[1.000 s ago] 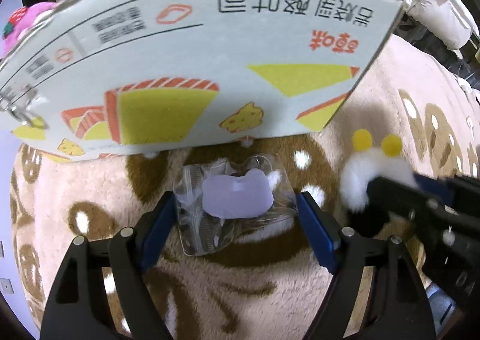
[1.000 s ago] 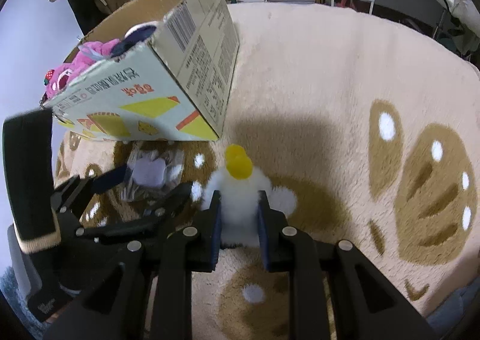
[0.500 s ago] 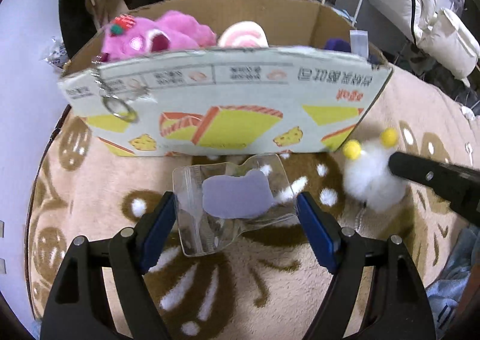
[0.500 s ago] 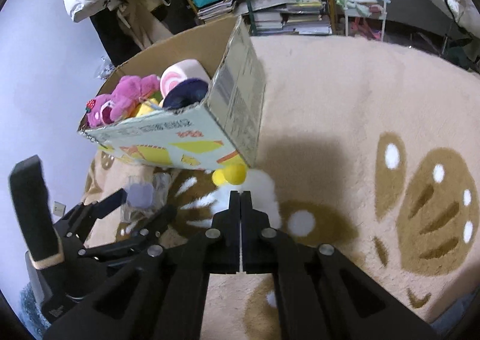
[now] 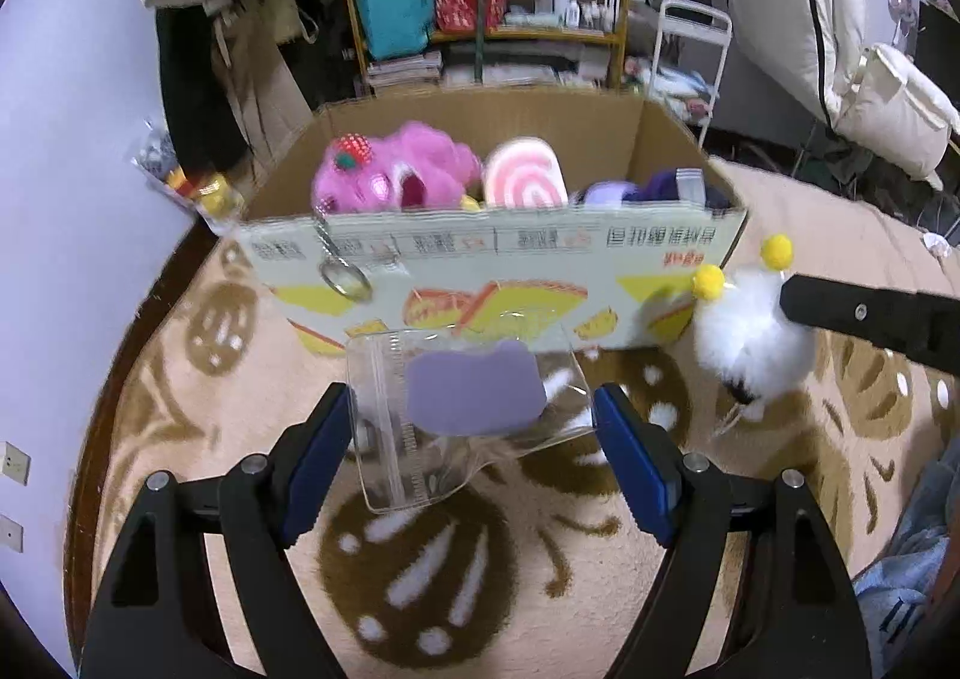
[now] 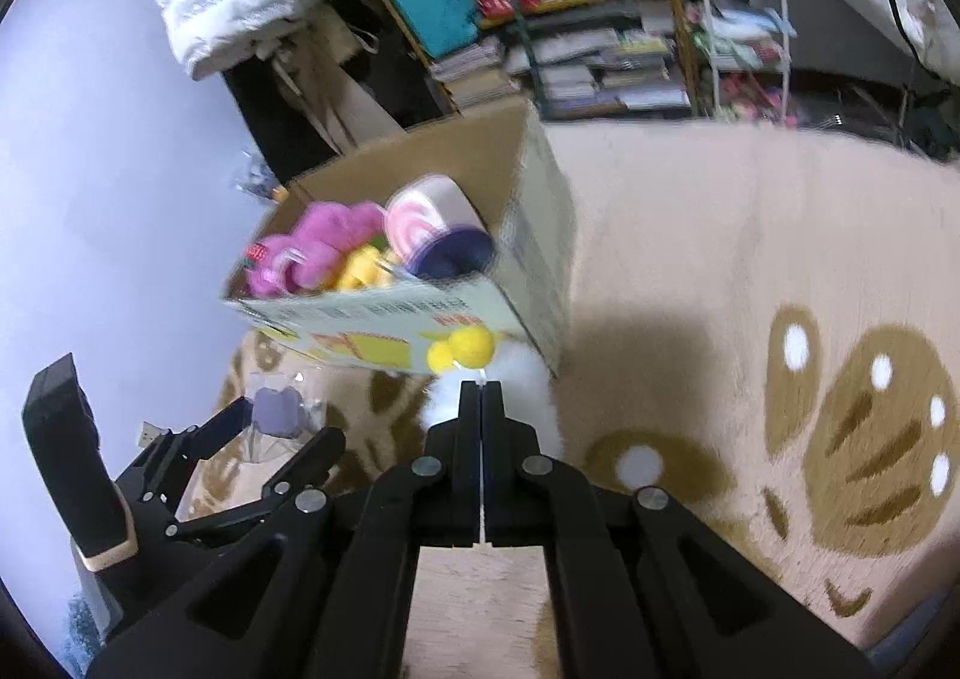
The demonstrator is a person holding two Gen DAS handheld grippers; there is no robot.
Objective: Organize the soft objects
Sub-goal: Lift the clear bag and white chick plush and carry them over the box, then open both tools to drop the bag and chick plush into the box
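Cardboard box [image 5: 480, 253], open-topped, printed front panel, stands on a beige carpet [image 5: 180, 439] with brown motifs. Contents visible over the rim: one pink plush toy [image 5: 384, 175] with a red strawberry patch, at the left; one pink-and-white swirl roll plush [image 5: 527, 184], centre; one dark purple soft item [image 5: 654, 187], right; one yellow plush [image 6: 357, 270], seen only from the right wrist view, between the pink toy and the roll. A metal key ring [image 5: 344, 277] hangs over the front panel. Clear plastic pouch [image 5: 456, 415] holding a lilac cat-head-shaped soft piece [image 5: 474, 394] sits in front of the box, between the blue-padded fingers of the left tool [image 5: 474, 433]; those fingers stand wide apart, flanking the pouch, contact not discernible. White fluffy toy [image 5: 750, 343] with two yellow pompoms [image 5: 777, 251] is just beside the box's right front corner, clamped in the right tool [image 6: 481, 397], whose fingers are pressed together on its fur. Right tool reaches in level from the right in the left wrist view; left tool points toward the box front.
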